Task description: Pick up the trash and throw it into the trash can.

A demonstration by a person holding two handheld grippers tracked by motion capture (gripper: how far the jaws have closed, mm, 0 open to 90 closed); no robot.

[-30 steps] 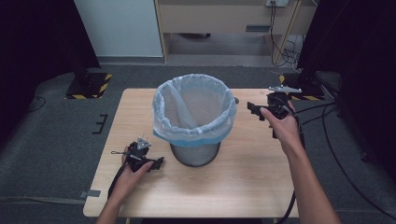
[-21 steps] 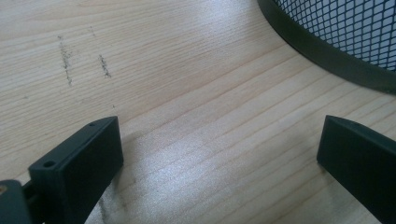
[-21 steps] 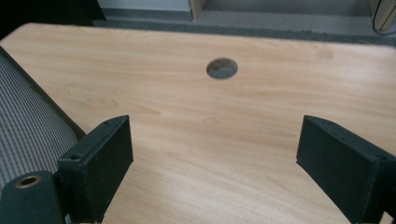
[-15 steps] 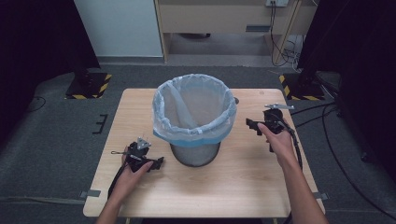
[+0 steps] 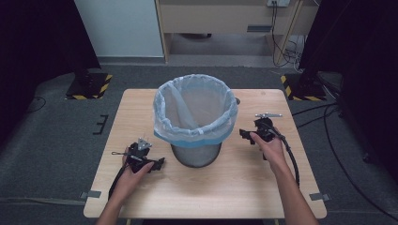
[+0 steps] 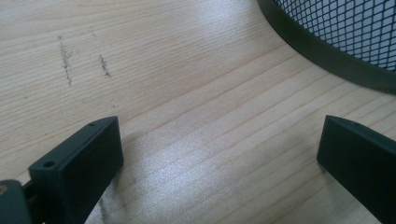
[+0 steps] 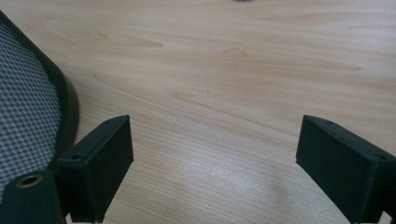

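A black mesh waste bin (image 5: 195, 152) lined with a pale blue bag (image 5: 195, 110) stands upright in the middle of the wooden table (image 5: 141, 112). My left gripper (image 5: 159, 164) rests low on the table just left of the bin's base, open with nothing between its jaws. Its own view has the bin's dark base rim (image 6: 322, 49) at the upper right. My right gripper (image 5: 244, 136) sits low to the right of the bin, also open and empty. The bin's mesh wall (image 7: 23, 102) fills the left edge of the right gripper view.
Bare wood lies in front of both grippers (image 6: 210, 140) (image 7: 215, 140). A small dark object (image 5: 237, 100) sits on the table behind the bin. Black stands with hazard-striped bases (image 5: 89, 84) (image 5: 300, 86) and cables (image 5: 281, 33) occupy the floor beyond the table.
My right gripper has come down and toward me from the table's far right, settling low beside the bin. My left gripper has not moved.
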